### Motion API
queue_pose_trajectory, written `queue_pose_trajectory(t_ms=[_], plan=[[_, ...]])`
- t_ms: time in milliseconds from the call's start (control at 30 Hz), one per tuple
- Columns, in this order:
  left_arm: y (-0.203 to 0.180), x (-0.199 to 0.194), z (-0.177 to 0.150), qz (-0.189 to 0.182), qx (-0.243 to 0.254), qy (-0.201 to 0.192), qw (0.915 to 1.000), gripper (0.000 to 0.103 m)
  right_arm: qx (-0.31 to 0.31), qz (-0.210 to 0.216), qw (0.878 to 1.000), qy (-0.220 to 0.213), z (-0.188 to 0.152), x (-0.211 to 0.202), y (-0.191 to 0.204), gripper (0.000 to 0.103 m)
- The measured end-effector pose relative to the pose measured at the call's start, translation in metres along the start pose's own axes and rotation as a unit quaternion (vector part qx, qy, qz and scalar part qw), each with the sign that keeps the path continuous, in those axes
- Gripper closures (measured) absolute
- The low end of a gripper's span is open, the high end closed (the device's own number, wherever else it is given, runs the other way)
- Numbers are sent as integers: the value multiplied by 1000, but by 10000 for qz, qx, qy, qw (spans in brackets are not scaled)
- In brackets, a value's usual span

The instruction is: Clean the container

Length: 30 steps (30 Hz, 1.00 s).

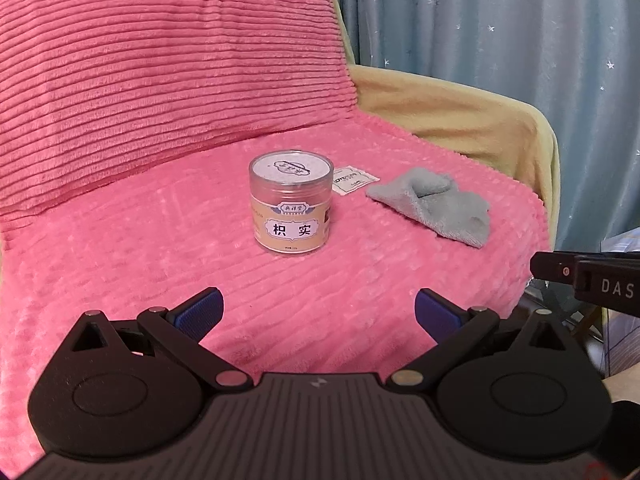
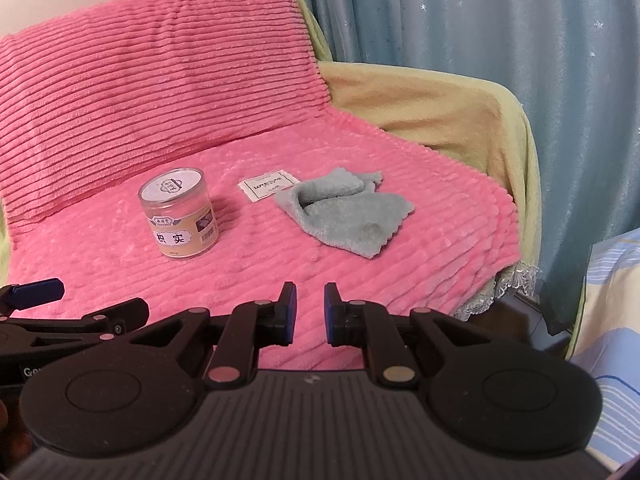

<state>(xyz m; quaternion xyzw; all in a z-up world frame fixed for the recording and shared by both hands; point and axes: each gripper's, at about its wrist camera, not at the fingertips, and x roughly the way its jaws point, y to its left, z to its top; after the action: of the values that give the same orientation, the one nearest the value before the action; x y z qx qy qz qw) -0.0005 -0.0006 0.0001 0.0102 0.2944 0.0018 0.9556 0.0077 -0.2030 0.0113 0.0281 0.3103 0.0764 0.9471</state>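
A clear plastic jar (image 1: 291,204) with a white lid and an orange label stands upright on the pink ribbed blanket (image 1: 160,264). In the right wrist view the jar (image 2: 179,218) is at the centre left. To its right lies a crumpled grey cloth (image 1: 436,208) (image 2: 348,212). My left gripper (image 1: 318,308) is wide open and empty, held short of the jar and lined up with it. My right gripper (image 2: 310,308) hovers before the cloth with a narrow gap between its blue pads and nothing in them. Neither gripper touches anything.
A small white printed card (image 1: 354,179) (image 2: 268,186) lies flat between jar and cloth. The pink-covered backrest (image 2: 140,80) rises behind. A yellow-covered armrest (image 2: 440,112) bounds the right side, with a blue starred curtain (image 2: 480,20) beyond. The seat's front right edge has lace trim (image 2: 500,284).
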Motion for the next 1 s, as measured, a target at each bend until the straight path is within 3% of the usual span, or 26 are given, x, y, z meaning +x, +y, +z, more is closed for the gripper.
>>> queue_pose_trajectory(t_ms=[167,433,1000], plan=[[-12,-3,-2,63,203,-4,9998,1,41,18,10000,74,-1,-1,-3,93],[-5,3,-2,-149,-52,77,9998,1,34,-14,10000,87,-4,3,-3,93],[-9,5,-2,-217,38,86,9997,1,42,-74,10000,51,-2,2,-4,93]])
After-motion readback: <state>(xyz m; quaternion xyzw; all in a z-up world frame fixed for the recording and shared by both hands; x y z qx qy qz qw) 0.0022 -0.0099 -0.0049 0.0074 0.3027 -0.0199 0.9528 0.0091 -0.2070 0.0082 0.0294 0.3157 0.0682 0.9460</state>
